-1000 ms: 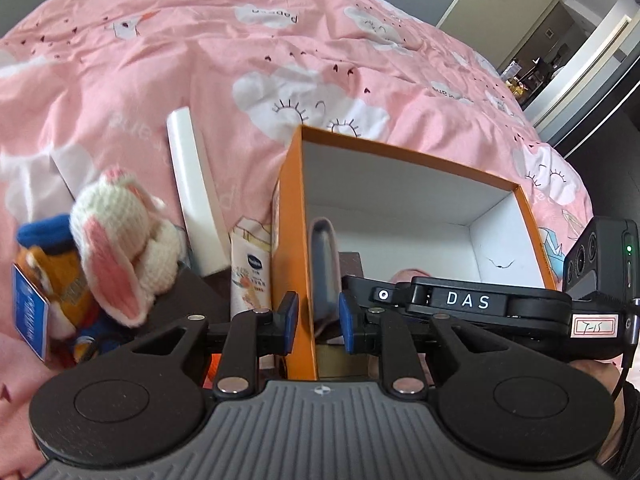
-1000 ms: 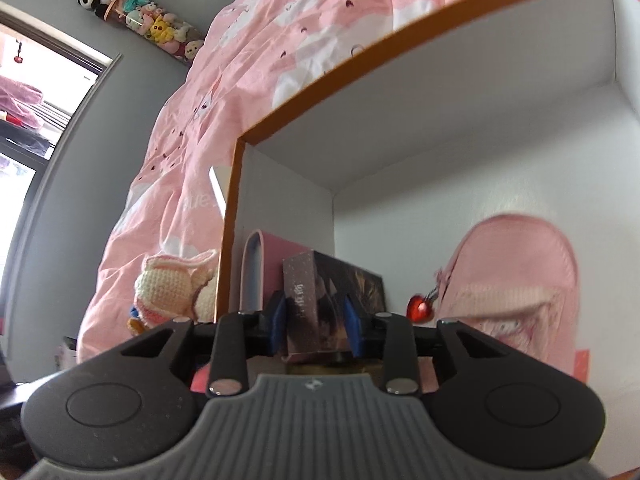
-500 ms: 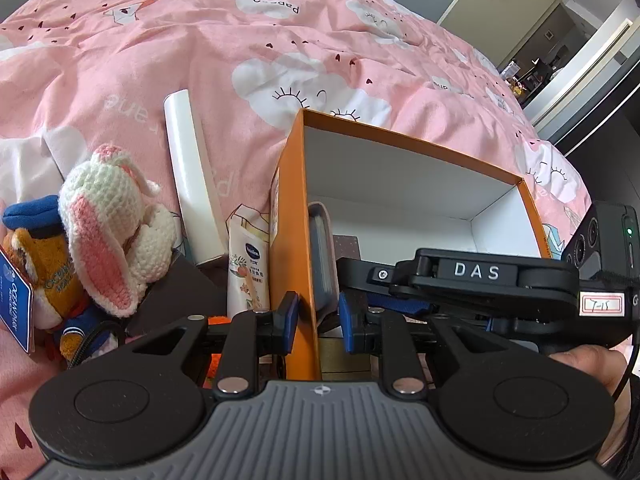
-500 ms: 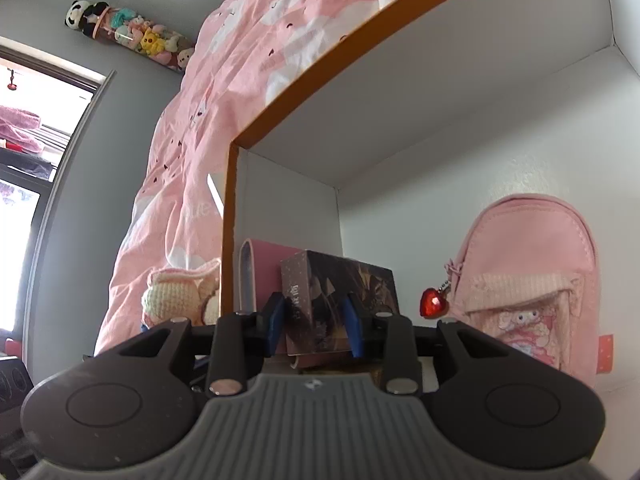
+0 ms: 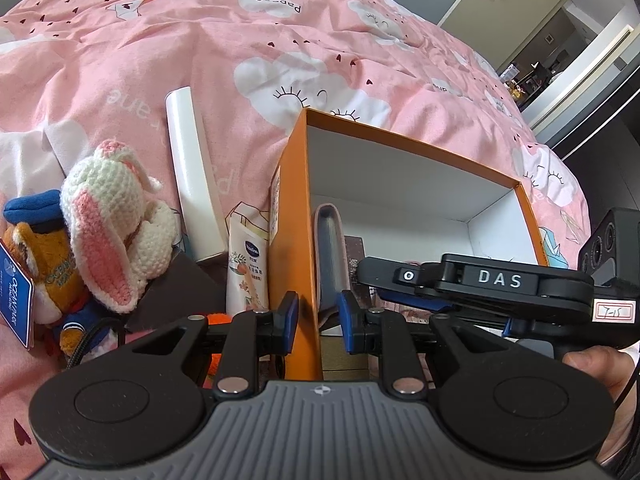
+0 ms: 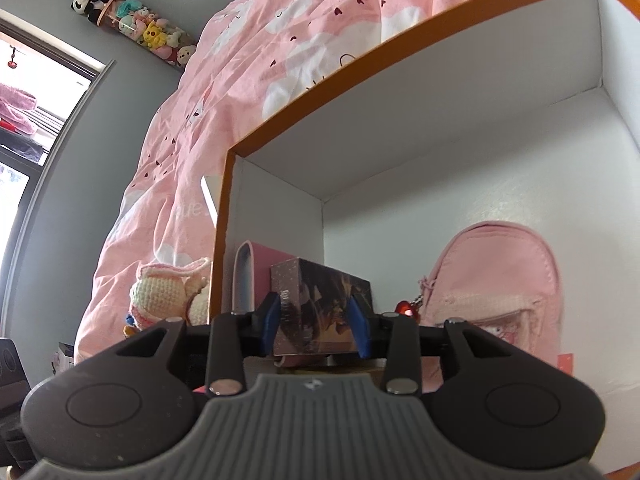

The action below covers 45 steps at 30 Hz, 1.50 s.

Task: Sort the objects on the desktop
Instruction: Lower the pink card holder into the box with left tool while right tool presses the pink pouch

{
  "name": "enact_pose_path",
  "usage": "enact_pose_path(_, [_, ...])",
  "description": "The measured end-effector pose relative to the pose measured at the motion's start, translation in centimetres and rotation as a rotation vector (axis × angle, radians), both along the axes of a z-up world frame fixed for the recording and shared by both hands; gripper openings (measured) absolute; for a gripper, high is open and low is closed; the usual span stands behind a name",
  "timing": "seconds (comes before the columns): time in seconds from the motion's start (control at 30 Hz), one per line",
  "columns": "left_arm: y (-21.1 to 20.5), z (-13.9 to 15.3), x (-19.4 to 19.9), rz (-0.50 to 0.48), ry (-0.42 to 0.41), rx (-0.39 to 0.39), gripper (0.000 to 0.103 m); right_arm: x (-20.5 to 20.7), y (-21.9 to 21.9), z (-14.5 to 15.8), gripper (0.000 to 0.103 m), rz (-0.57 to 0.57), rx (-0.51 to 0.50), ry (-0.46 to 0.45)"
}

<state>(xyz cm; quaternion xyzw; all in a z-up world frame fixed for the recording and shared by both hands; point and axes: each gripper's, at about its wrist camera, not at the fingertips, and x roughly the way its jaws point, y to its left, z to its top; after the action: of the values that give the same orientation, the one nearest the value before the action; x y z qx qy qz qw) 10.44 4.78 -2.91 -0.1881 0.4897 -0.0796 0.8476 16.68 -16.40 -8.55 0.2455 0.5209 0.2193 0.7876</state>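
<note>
left claw (image 5: pixel 318 317) clenched on orange box (image 5: pixel 294 208) wall | right claw (image 6: pixel 316 326) just been opening, released around dark card box (image 6: pixel 320 308) inside orange box

crocheted yarn rabbit (image 5: pixel 116 216) (fuzzy), glossy foil box (image 6: pixel 320 304)

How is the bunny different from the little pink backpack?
The crocheted bunny is cream yarn with pink inside its ear; the pink backpack is smooth fabric with a red heart charm. The bunny lies outside the orange box on the bed; the backpack lies inside it. Both are soft and partly pink.
</note>
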Motion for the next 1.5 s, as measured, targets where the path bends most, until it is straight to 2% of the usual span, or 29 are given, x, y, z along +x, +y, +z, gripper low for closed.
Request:
enact_pose_path(0.13, [0.1, 0.2, -0.1, 0.009, -0.003, -0.001, 0.024, -0.1, -0.4, 0.7, 0.042, 0.013, -0.008, -0.017])
enact_pose_path(0.23, [0.3, 0.5, -0.2, 0.011, -0.006, 0.004, 0.024, 0.0, -1.0, 1.9, 0.041, 0.036, -0.05, -0.066])
enact_pose_path(0.3, [0.5, 0.6, -0.1, 0.014, -0.008, 0.006, 0.024, 0.2, -1.7, 2.6, 0.044, 0.039, -0.15, -0.099])
enact_pose_path(0.33, [0.6, 0.7, -0.1, 0.017, -0.008, 0.004, 0.024, 0.2, -2.0, 2.8, 0.051, 0.043, -0.223, -0.115])
enact_pose_path(0.43, [0.8, 0.8, -0.1, 0.02, -0.012, -0.001, 0.024, 0.3, -2.8, 2.9, 0.063, 0.066, -0.398, -0.129])
enact_pose_path(0.5, [0.9, 0.8, -0.1, 0.019, -0.012, -0.002, 0.024, 0.4, -3.5, 2.5, 0.069, 0.08, -0.452, -0.118])
enact_pose_path(0.6, [0.9, 0.8, -0.2, 0.022, -0.01, -0.001, 0.024, 1.3, -4.7, 1.0, 0.069, 0.108, -0.452, -0.024])
enact_pose_path(0.67, [1.1, 0.9, -0.2, 0.026, -0.008, 0.0, 0.024, 1.6, -5.2, -0.1, 0.068, 0.129, -0.4, 0.048])
enact_pose_path(0.77, [1.2, 0.9, -0.3, 0.029, -0.006, 0.0, 0.024, 1.7, -5.2, -1.7, 0.056, 0.15, -0.374, 0.123])
enact_pose_path(0.83, [1.2, 0.8, -0.2, 0.028, -0.004, 0.001, 0.024, 1.4, -5.0, -2.2, 0.04, 0.16, -0.389, 0.131])
enact_pose_path(0.87, [1.2, 0.7, -0.2, 0.027, -0.002, 0.0, 0.024, 1.3, -5.1, -2.3, 0.027, 0.156, -0.388, 0.131])
enact_pose_path(1.0, [1.2, 0.6, -0.1, 0.024, 0.003, 0.002, 0.024, 0.8, -5.4, -2.0, 0.02, 0.161, -0.37, 0.093])
enact_pose_path(1.17, [1.3, 0.6, -0.2, 0.027, 0.004, -0.001, 0.024, 0.8, -5.9, 1.6, 0.019, 0.184, -0.41, -0.015])
enact_pose_path(1.23, [1.3, 0.6, -0.2, 0.026, 0.004, 0.001, 0.024, 0.8, -6.1, 3.5, 0.019, 0.23, -0.456, -0.062])
enact_pose_path(1.4, [1.1, 0.7, -0.1, 0.02, -0.001, -0.001, 0.024, 0.7, -5.1, 6.2, 0.019, 0.425, -0.688, -0.181])
enact_pose_path(1.5, [0.8, 0.8, -0.2, 0.017, -0.003, 0.0, 0.024, 1.4, -4.6, 5.3, 0.019, 0.48, -0.694, -0.161])
